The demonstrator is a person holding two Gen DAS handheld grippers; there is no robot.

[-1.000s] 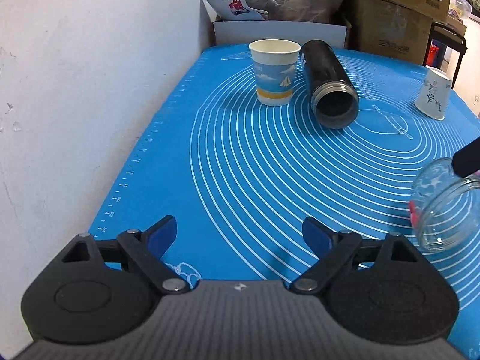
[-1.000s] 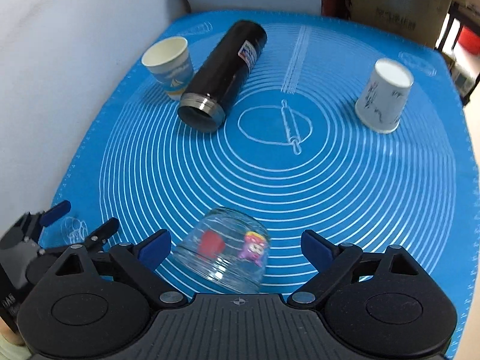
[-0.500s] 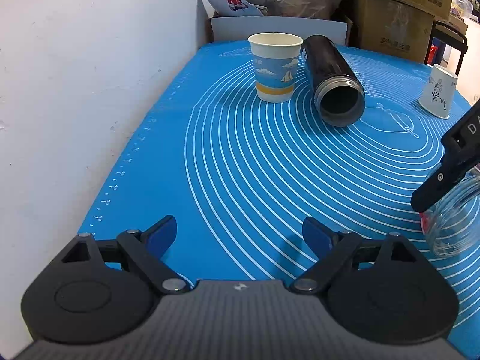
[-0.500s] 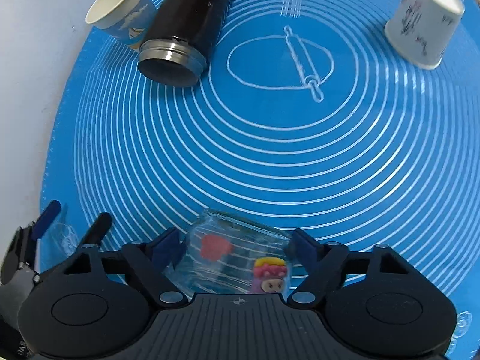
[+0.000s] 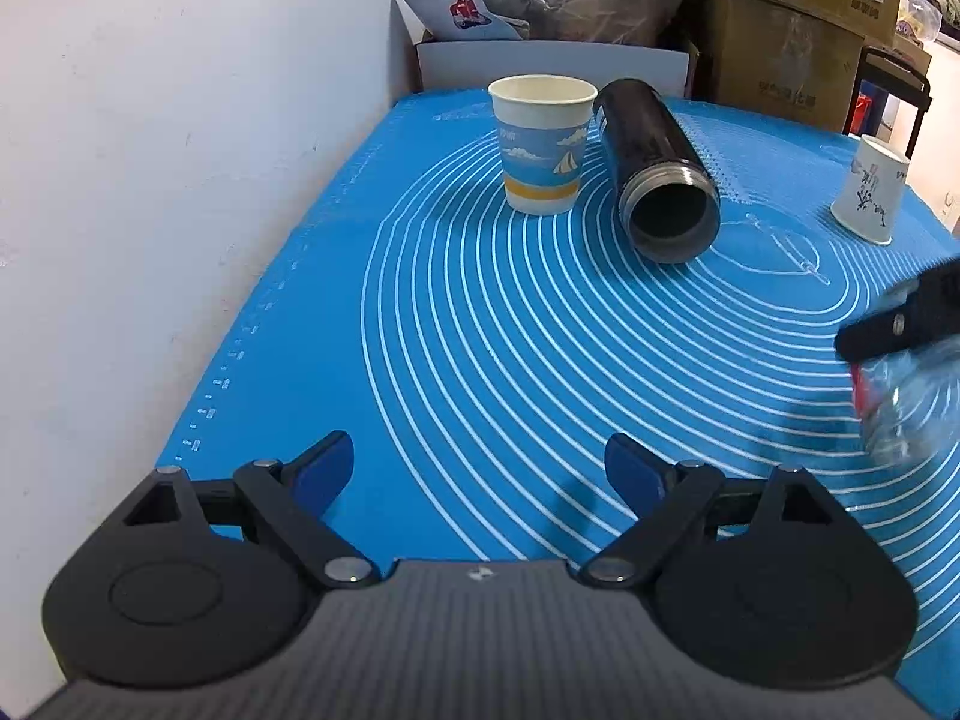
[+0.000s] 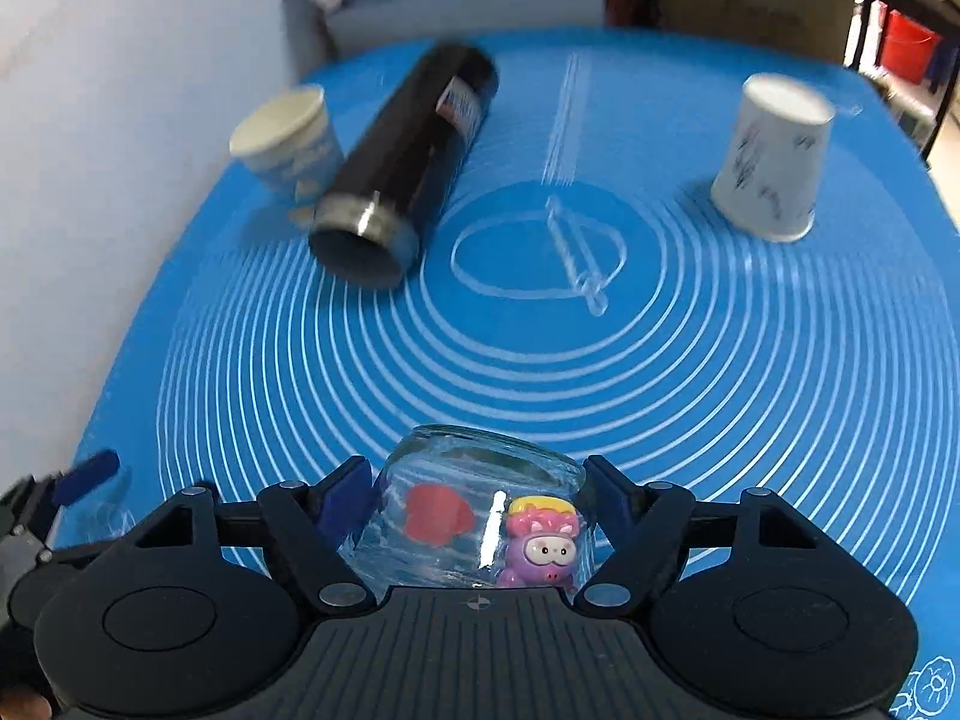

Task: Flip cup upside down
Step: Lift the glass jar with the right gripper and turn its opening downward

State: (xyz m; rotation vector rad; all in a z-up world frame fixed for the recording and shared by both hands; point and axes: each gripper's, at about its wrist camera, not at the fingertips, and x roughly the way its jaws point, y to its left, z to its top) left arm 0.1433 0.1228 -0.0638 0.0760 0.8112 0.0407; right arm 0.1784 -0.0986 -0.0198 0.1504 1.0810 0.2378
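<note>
A clear glass cup with a red shape and a pink cartoon sticker sits between the blue pads of my right gripper, which is shut on it and holds it tilted above the blue mat. The same cup shows blurred at the right edge of the left wrist view with a black finger above it. My left gripper is open and empty over the mat's near left part.
An upright paper cup with a sailboat print and a black flask lying on its side are at the back left. An upside-down white paper cup stands at the back right. A wall runs along the left. Cardboard boxes are behind the table.
My right gripper closed on the glass cup and lifted it off the mat, and its view tilted up. My left gripper moved only slightly and stays open.
</note>
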